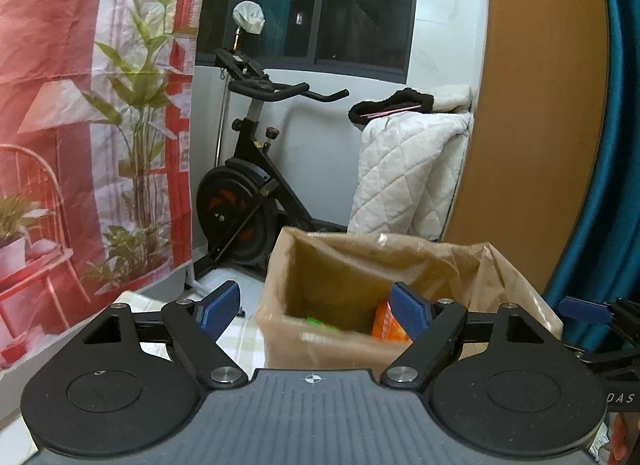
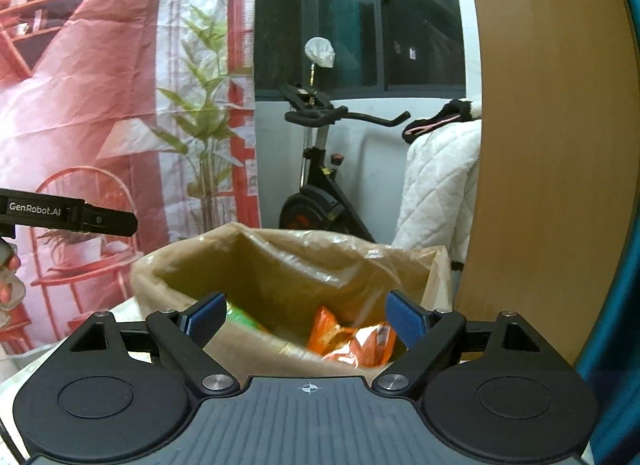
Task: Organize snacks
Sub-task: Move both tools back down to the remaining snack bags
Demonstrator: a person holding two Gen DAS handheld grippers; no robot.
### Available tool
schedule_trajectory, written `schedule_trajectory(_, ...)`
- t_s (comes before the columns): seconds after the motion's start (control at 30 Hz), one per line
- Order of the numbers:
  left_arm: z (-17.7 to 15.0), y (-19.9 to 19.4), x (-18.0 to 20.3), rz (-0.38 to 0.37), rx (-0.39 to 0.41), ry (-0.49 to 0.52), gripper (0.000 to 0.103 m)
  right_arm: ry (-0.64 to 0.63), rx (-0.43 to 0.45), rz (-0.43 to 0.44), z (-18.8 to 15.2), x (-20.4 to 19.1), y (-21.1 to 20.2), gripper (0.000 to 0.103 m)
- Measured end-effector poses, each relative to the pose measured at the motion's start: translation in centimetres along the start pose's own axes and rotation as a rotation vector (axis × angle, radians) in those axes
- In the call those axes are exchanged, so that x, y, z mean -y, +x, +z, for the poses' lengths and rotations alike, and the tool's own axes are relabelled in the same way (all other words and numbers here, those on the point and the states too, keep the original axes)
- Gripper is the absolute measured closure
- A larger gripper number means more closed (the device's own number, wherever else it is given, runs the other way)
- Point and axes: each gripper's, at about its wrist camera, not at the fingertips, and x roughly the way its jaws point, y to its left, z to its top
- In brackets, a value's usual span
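The open-topped box lined with a thin, tan, crinkled plastic bag (image 2: 280,265) stands upright in front of me on the table, its mouth facing up and its long side running left to right. Inside it, towards the right, lies a crumpled orange snack packet (image 2: 352,341), tipped on its side with its length slanting from far left to near right. To its left, against the near wall, a green snack packet (image 2: 244,319) shows only as an edge; I cannot tell which way it points.

I hold my right gripper (image 2: 306,319) just short of the box's near rim, tilted down a little towards the opening. Its blue-padded fingers (image 2: 404,319) stand wide apart with nothing between them. My left gripper (image 1: 316,311) sits in the same pose at the same near rim, its blue pads (image 1: 218,311) also spread wide and holding nothing.

The left wrist view looks in from further left: the orange packet (image 1: 386,323) is mostly hidden behind the right finger, and the green packet is only a few bright specks (image 1: 318,323). That view also catches a pale checked cloth (image 1: 236,339) on the table left of the box, and the tip of my right gripper at its right edge. The right wrist view shows the side of my left gripper at its left edge, with fingertips of my hand (image 2: 8,281) below it.

Behind the box stand a black exercise bike (image 1: 248,193) and a white quilted blanket (image 1: 404,173).
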Motion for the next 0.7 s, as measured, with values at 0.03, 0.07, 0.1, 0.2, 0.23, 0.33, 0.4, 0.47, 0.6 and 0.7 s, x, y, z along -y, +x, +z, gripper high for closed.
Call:
schedule_trajectory(0.03,-0.4,-0.5,0.0,0.004,-0.003,-0.003,0.019,0.001,-0.006,0.002,-0.2,-0.2,-0.5,0.019)
schedule_trajectory(0.07,-0.7,-0.9,0.1,0.007,-0.005,-0.005,0.019,0.003,-0.011,0.004,-0.5,-0.3,-1.0,0.018)
schedule_trajectory(0.1,-1.1,-1.4,0.2,0.009,-0.007,-0.004,0.019,0.005,-0.016,0.006,-0.8,-0.5,-1.4,0.018)
schedule_trajectory(0.2,-2.4,-2.5,0.4,0.012,-0.007,0.001,0.019,0.016,-0.033,0.002,-2.0,-0.9,-2.6,0.017)
schedule_trajectory(0.23,-2.8,-2.7,0.4,0.014,-0.008,0.003,0.019,0.023,-0.039,0.001,-2.4,-0.9,-2.9,0.017)
schedule_trajectory(0.33,-4.1,-3.4,0.6,0.013,-0.014,0.006,0.019,0.048,-0.053,-0.001,-3.8,-1.0,-3.9,0.016)
schedule_trajectory(0.4,-4.9,-3.6,0.6,0.012,-0.018,0.001,0.02,0.059,-0.061,-0.002,-4.6,-0.8,-4.3,0.015)
schedule_trajectory(0.47,-5.5,-3.6,0.7,0.007,-0.025,-0.01,0.02,0.061,-0.069,-0.008,-5.5,-0.9,-4.6,0.014)
schedule_trajectory(0.6,-7.1,-3.5,0.7,0.0,-0.044,-0.031,0.02,0.066,-0.087,-0.022,-7.0,-1.0,-4.8,0.014)
schedule_trajectory(0.7,-8.3,-3.3,0.8,0.007,-0.061,-0.032,0.02,0.081,-0.096,-0.028,-8.1,-1.0,-4.9,0.014)
